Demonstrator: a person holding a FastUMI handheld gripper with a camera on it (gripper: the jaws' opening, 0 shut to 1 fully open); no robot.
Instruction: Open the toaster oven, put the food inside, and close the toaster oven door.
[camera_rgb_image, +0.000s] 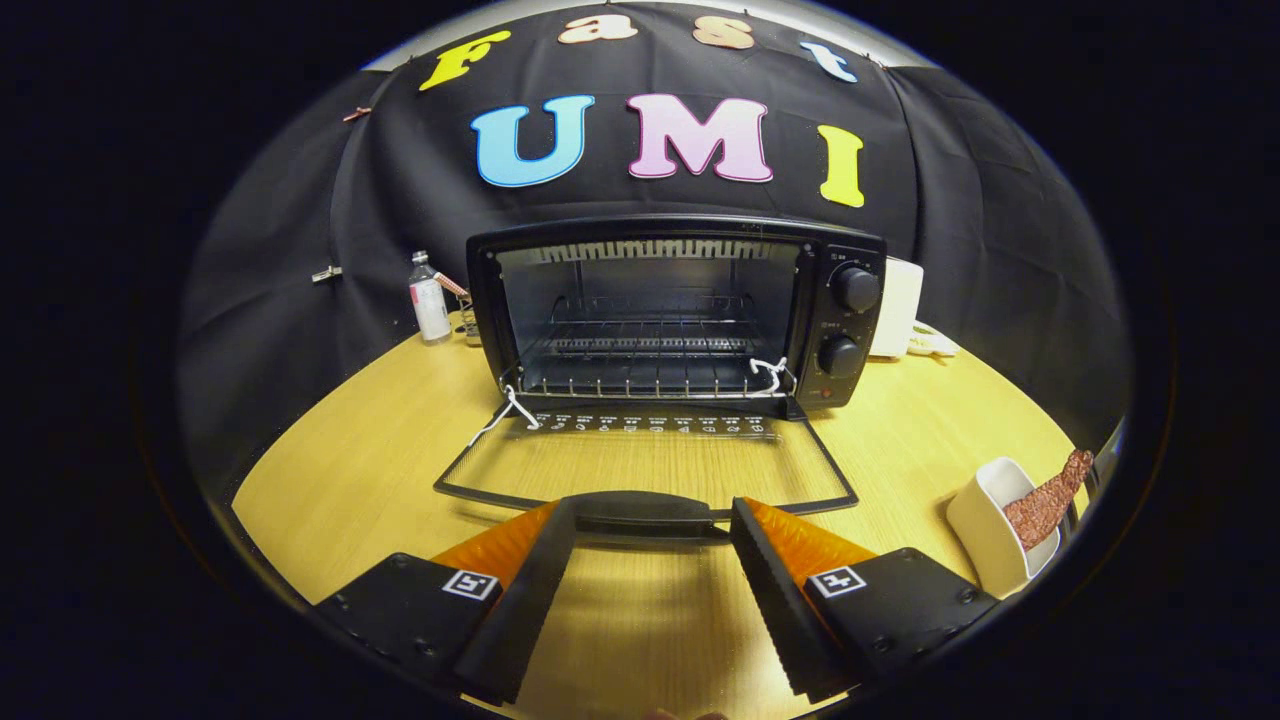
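A black toaster oven stands at the back of the wooden table with its glass door folded down flat toward me. Its wire rack is bare. The door's black handle lies just ahead of my fingertips. My gripper is open, orange-and-black fingers spread wide, nothing between them. The food, a reddish-brown strip, stands in a white cup to the right of my right finger.
A small clear bottle stands left of the oven by the wall. A white object sits behind the oven's right side. The yellow table has bare wood on both sides of the lowered door.
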